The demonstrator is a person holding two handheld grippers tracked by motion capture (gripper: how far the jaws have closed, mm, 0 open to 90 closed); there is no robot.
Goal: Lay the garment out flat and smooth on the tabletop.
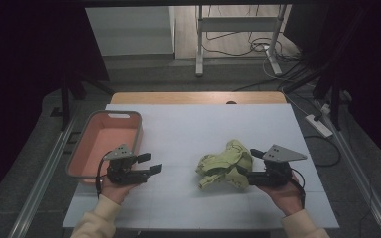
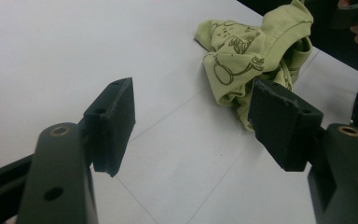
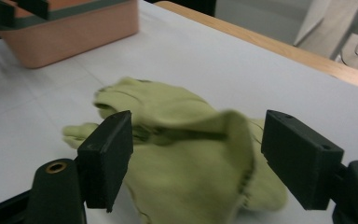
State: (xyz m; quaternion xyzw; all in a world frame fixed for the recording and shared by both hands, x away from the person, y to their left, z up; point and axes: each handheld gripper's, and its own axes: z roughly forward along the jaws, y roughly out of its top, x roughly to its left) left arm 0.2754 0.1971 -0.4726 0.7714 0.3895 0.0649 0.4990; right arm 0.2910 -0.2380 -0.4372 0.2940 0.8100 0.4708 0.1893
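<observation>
While the right gripper (image 1: pixel 252 166) stands with jaws wide around the crumpled green garment (image 1: pixel 224 165) on the white table (image 1: pixel 188 129), its loose folds could snag on a pad; the heap's long axis runs diagonally, toward the pink basket (image 1: pixel 106 144). The left gripper (image 1: pixel 151 163) hangs wide, empty.

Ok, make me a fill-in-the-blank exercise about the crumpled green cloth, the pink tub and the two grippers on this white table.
1. The crumpled light green printed cloth lies on the ____ table surface.
2. The pink rectangular plastic tub stands beside the ____ gripper.
3. The right gripper has its black jaws ____, with the cloth between them.
4. The left gripper's jaws have ____ between them.

Missing words: white; left; open; nothing
</observation>
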